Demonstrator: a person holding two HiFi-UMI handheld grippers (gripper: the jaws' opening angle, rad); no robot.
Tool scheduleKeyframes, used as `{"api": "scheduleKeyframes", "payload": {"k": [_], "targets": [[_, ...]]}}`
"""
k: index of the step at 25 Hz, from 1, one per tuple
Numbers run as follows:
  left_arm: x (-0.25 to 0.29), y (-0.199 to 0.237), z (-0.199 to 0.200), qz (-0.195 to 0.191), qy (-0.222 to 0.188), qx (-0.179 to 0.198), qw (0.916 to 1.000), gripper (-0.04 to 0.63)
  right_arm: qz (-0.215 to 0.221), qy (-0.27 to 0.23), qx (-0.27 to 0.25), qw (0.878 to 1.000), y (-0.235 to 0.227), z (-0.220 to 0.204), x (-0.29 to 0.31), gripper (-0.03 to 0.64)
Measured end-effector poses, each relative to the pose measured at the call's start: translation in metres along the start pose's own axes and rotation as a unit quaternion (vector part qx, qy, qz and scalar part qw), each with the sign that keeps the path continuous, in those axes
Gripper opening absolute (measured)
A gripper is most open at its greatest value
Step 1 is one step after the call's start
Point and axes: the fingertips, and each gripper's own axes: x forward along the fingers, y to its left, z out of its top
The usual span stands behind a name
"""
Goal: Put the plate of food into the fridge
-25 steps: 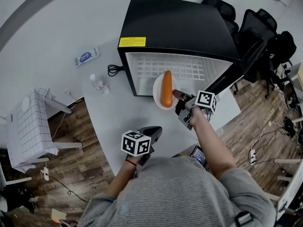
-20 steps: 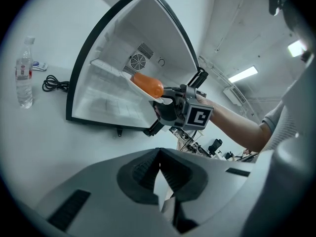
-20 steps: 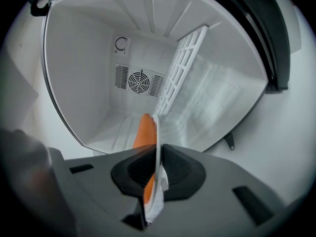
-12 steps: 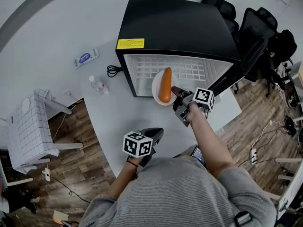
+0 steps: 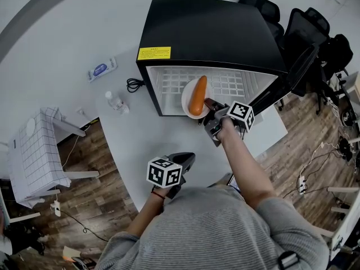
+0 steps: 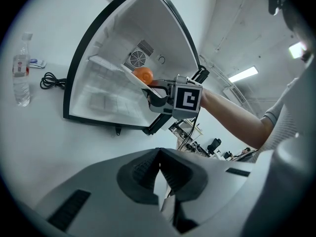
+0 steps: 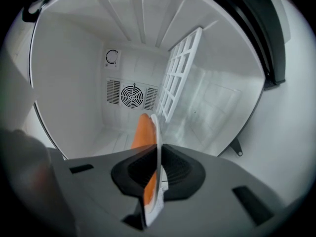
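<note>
A white plate with an orange carrot on it hangs at the mouth of the open black fridge. My right gripper is shut on the plate's near rim. In the right gripper view the plate shows edge-on between the jaws, the carrot on its left side, the white fridge interior ahead. My left gripper hangs low over the table's near edge, shut and empty. From it I see the plate, carrot and right gripper at the fridge opening.
The fridge door stands open to the right. A wire shelf and a fan grille are inside. A water bottle, a black cable and a wipes packet lie left of the fridge. Office chairs stand behind.
My right gripper has carried the plate and carrot a little up and forward, into the fridge opening, and tilted it. The left gripper has stayed put.
</note>
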Motion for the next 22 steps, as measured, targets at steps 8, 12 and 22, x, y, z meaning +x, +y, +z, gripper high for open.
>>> {"api": "scheduleKeyframes", "payload": {"k": [8, 12, 22], "targets": [[0.0, 0.004, -0.001, 0.0, 0.003, -0.002, 1.0, 0.011, -0.01, -0.057, 0.028, 0.998, -0.001, 0.016, 0.004, 0.032], [0.001, 0.004, 0.0, -0.001, 0.002, -0.002, 1.0, 0.011, -0.013, -0.069, 0.032, 0.997, 0.001, 0.017, 0.007, 0.034], [0.009, 0.011, 0.0, 0.003, 0.013, -0.002, 0.9999, 0.011, -0.026, -0.107, 0.055, 0.992, 0.002, 0.018, 0.013, 0.034]]}}
